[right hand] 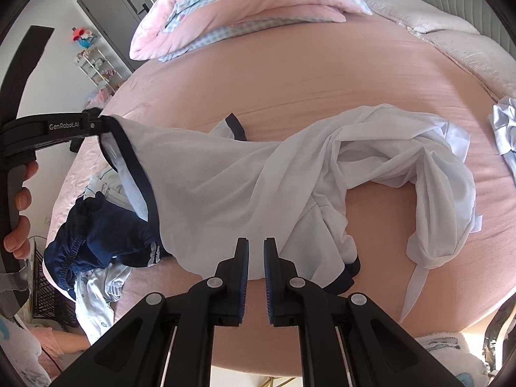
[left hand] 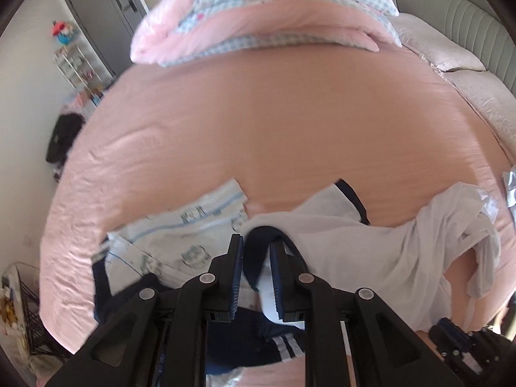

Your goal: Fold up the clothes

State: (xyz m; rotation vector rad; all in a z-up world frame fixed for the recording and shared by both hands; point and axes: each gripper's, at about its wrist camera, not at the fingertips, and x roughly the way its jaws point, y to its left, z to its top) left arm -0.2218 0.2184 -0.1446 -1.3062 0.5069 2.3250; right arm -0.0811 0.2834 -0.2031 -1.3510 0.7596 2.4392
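Right gripper (right hand: 256, 254) hovers slightly parted, empty; left gripper (left hand: 256, 251) pinches limp white shirt's (right hand: 225, 187) navy collar (right hand: 142, 174) at ten o'clock; hem suits.

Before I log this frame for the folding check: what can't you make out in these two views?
- Left wrist view: the white shirt collar's grip point sits behind the left tongs.
- Right wrist view: the shirt's near hem is hidden behind the right tongs, which hold nothing.
- Navy shorts: bunched up, shape unclear.
- Printed garment: blurred, and the shirt covers its near side.
- Shelf items: too small.
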